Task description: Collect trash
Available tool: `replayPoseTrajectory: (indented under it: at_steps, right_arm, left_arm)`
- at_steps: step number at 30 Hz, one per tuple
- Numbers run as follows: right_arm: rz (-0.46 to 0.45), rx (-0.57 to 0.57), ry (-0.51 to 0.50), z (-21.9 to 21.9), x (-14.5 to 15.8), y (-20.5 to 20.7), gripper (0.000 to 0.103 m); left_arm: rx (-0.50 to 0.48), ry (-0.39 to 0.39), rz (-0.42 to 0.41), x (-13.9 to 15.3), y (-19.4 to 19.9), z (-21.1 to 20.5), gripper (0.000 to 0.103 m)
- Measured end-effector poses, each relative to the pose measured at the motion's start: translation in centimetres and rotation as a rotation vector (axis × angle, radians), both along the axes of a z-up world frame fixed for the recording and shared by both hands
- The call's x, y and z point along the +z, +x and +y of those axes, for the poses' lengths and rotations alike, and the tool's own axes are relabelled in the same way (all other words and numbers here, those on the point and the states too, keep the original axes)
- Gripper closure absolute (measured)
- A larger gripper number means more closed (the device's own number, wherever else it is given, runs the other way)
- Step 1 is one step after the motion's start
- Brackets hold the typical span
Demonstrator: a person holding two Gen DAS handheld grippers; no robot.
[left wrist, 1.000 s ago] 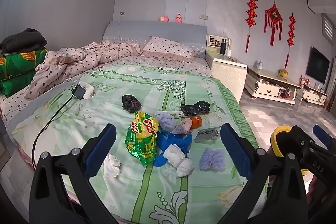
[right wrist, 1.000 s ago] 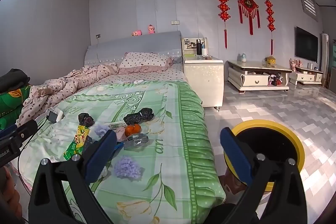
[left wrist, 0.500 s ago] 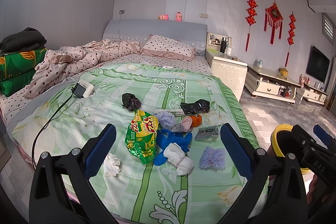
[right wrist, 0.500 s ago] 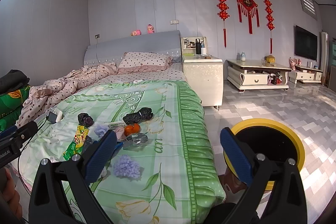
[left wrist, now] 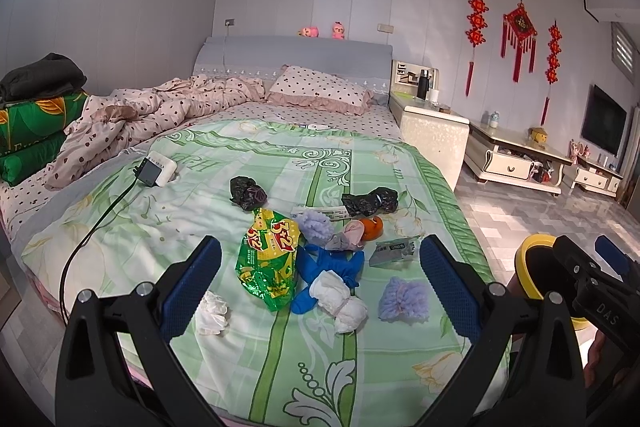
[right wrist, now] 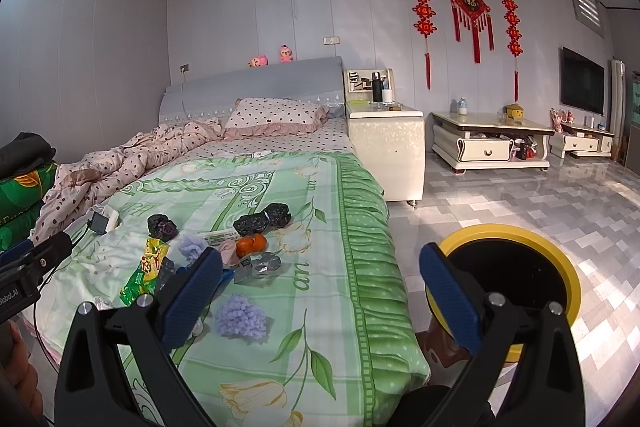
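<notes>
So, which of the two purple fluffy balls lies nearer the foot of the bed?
The lone purple ball near the foot edge; the other purple ball sits among the pile.

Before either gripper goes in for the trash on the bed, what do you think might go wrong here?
The blue glove lies tangled under the white wad and green snack bag, so one grab may drag its neighbours. The orange could roll off. The bin stands on the floor beside the bed, so light scraps might drop short.

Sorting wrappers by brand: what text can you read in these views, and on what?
"3+2": green snack bag on the bed.
"DAS": right gripper body, left wrist view.
"RoboLAI", start cut off: left gripper body, right wrist view.
Grey packet and white strip: print too small to read.
</notes>
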State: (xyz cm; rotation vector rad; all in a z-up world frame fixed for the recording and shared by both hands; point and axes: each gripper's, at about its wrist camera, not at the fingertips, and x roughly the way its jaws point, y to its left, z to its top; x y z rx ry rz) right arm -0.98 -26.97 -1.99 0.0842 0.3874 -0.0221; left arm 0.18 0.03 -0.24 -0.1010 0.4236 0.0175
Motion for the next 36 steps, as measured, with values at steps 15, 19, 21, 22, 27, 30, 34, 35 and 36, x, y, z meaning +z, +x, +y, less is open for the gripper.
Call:
replayPoseTrajectory:
  at_steps: [15,19,21,22,27,30,34,35,36]
  right_arm:
    - [0.003,-0.001,0.003,-0.14,-0.2,-0.14,0.008]
    - [0.003,-0.001,0.003,-0.11,-0.11,-0.11,0.008]
    - [0.004,-0.001,0.004,-0.14,-0.14,-0.13,0.008]
    - [0.005,-0.001,0.003,-0.1,-0.07,-0.1,0.008]
    - [0.007,-0.002,0.004,-0.33,-0.86,0.0,0.008]
    - [0.007,-0.001,0.005,-0.3,-0.75,0.05,0.008]
    - [0.009,-0.001,0.005,-0.33,-0.79,0.05,0.008]
    - [0.009,-0.002,0.005,-0.3,-0.73,0.07,0.008]
    - [0.009,-0.001,0.005,-0.36,-0.85,0.04,0.008]
  left_arm:
    - [0.001,0.0,0.002,-0.18,0.03,-0.05,0.008]
    - [0.0,0.0,0.003,-0.32,0.04,-0.09,0.008]
    - [0.0,0.001,0.003,-0.31,0.07,-0.08,0.008]
    - [0.0,0.001,0.003,-0.33,0.08,-0.09,0.008]
    - [-0.001,0.0,0.006,-0.44,0.13,-0.11,0.008]
    - [-0.001,-0.001,0.006,-0.45,0.14,-0.09,0.008]
    - [-0.002,0.0,0.007,-0.48,0.19,-0.09,0.008]
    - [-0.002,-0.001,0.007,-0.45,0.18,-0.07,0.008]
    - [-0.001,-0.001,0.007,-0.45,0.19,-0.08,0.008]
